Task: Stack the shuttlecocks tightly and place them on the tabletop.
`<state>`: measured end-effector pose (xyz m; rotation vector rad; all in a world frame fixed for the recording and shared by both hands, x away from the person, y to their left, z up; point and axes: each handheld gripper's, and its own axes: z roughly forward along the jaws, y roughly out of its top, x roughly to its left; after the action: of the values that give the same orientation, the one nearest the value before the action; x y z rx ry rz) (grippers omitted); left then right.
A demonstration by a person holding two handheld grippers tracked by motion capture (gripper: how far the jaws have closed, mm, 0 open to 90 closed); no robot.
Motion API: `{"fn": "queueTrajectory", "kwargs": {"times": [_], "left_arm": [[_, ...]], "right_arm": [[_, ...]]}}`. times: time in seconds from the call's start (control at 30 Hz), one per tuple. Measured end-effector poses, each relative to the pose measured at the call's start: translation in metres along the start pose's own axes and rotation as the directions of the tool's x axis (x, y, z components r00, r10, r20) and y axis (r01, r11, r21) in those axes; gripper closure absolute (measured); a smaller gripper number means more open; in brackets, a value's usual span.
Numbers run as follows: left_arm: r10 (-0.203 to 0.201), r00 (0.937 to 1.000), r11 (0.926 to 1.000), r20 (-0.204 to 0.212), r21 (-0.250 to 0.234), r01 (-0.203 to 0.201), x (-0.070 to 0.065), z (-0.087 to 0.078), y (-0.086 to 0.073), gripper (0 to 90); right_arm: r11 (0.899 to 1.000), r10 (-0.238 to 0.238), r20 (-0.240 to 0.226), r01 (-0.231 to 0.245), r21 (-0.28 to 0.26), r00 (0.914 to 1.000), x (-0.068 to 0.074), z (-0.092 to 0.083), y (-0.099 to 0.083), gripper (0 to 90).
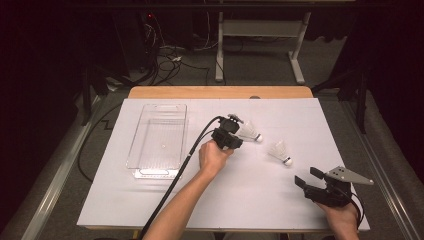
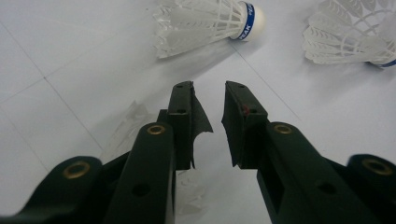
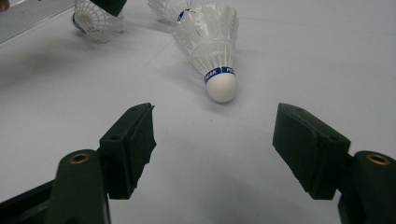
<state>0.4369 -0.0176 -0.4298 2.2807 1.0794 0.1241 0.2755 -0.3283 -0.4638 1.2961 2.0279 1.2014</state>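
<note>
Here the left gripper (image 1: 239, 131) hung over the middle of the white table (image 1: 240, 200), its jaws parted a little with nothing between them — in the left gripper view a shuttlecock (image 2: 205, 21) lay on its side just beyond the tips, cork with a blue band turned away from the jaws. A second shuttlecock (image 1: 280, 151) lay to the right, apart from the first. The right gripper (image 1: 306, 178) rested near the table's right front corner, jaws spread wide and empty — pointed toward that second shuttlecock. A clear plastic tray (image 1: 134, 150) sat well to the left.
</note>
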Motion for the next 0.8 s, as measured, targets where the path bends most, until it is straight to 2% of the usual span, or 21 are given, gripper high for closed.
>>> {"fn": "queueTrajectory", "kwargs": {"times": [0.2, 0.53, 0.8], "left_arm": [[-0.001, 0.9998, 0.9999, 0.019, -0.011, 0.001, 0.0, -0.003, 0.0, 68.4], [0.01, 0.9996, 0.9999, 0.025, -0.014, -0.01, -0.001, -0.007, -0.001, 65.1], [0.019, 0.9993, 0.9997, 0.032, -0.017, -0.019, -0.005, -0.011, -0.001, 58.5]], "right_arm": [[1.0, -0.003, -0.002, 0.003, 0.001, 1.0, 0.0, 0.0, 0.0, 29.7], [1.0, -0.005, -0.004, 0.005, 0.004, 1.0, 0.0, 0.0, 0.0, 29.7], [1.0, -0.003, -0.005, 0.003, 0.005, 1.0, 0.0, 0.001, 0.0, 29.7]]}}
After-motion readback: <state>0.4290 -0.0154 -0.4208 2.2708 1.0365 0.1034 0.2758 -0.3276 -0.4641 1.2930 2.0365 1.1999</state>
